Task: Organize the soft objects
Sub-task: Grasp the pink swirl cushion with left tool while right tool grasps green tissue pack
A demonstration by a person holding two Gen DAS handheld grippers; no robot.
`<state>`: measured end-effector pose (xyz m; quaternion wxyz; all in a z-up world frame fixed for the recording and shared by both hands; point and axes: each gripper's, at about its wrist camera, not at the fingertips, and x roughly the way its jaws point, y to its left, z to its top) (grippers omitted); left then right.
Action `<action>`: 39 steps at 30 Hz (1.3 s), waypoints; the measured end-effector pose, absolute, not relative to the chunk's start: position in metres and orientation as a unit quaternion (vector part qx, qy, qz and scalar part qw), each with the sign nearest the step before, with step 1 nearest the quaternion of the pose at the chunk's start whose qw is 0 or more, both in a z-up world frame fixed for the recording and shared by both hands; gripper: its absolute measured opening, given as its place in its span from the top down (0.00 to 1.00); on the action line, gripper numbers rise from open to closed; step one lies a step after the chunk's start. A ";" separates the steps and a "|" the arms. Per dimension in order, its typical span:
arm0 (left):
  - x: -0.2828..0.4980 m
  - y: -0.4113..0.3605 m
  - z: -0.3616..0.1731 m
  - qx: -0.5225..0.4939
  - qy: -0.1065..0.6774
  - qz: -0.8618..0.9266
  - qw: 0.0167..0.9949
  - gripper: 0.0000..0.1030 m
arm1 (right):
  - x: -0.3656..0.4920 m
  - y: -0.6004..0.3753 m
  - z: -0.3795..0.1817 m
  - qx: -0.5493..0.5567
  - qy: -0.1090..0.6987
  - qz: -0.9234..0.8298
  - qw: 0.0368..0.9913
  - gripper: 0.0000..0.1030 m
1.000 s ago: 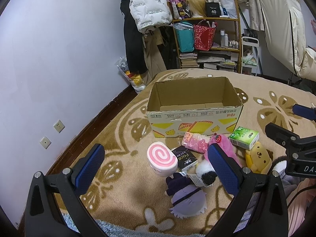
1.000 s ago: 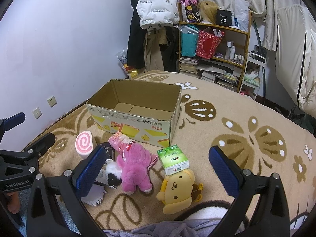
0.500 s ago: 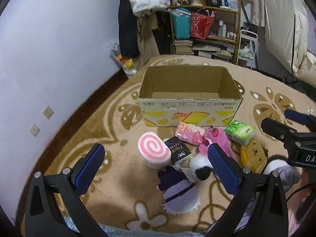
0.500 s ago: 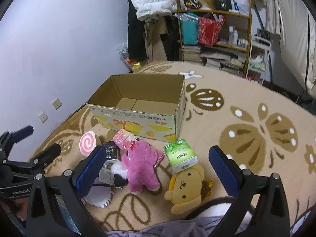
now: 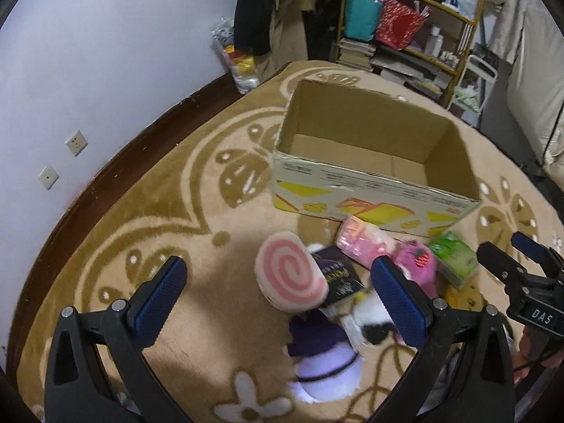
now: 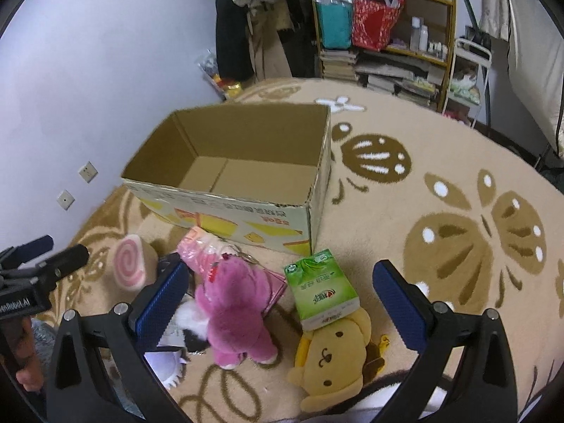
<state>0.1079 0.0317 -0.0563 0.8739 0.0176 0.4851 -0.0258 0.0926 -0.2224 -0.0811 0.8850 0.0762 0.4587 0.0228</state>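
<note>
An open, empty cardboard box point(image 5: 373, 179) point(image 6: 225, 208) stands on the rug. In front of it lie soft items: a pink swirl cushion point(image 5: 290, 276) point(image 6: 128, 262), a purple-and-white plush point(image 5: 326, 363), a magenta plush bear point(image 6: 236, 306) point(image 5: 417, 264), a yellow plush dog point(image 6: 335, 356), a green tissue pack point(image 6: 319, 289) point(image 5: 454, 259), a pink packet point(image 5: 363, 246) and a black packet point(image 5: 338, 275). My left gripper point(image 5: 278, 299) is open above the swirl cushion. My right gripper point(image 6: 282, 303) is open above the bear and tissue pack. Both are empty.
A patterned tan rug point(image 6: 440, 211) covers the floor. A shelf point(image 6: 384, 28) with bags, books and bottles and hanging coats point(image 6: 264, 17) stand behind the box. A white wall with sockets point(image 5: 60, 162) runs along the left.
Both grippers have moved forward and lower toward the pile of soft items, tilting downward. The items and box lie as before. Both grippers stay open.
</note>
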 end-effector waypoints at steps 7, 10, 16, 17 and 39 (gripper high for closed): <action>0.140 0.035 -0.082 0.025 0.524 -0.008 0.851 0.00 | 0.111 -0.228 -0.103 0.079 0.491 0.017 0.867 0.00; 0.147 0.036 -0.094 0.024 0.540 -0.005 0.842 0.00 | 0.119 -0.230 -0.114 0.070 0.502 0.008 0.862 0.00; 0.161 0.035 -0.116 0.012 0.558 0.002 0.830 0.00 | 0.128 -0.237 -0.138 0.082 0.535 0.008 0.841 0.10; 0.161 0.036 -0.119 0.010 0.561 0.002 0.827 0.00 | 0.129 -0.238 -0.141 0.087 0.539 0.007 0.838 0.11; 0.169 0.029 -0.163 -0.006 0.603 -0.030 0.797 0.44 | 0.136 -0.240 -0.176 0.086 0.569 -0.001 0.818 0.40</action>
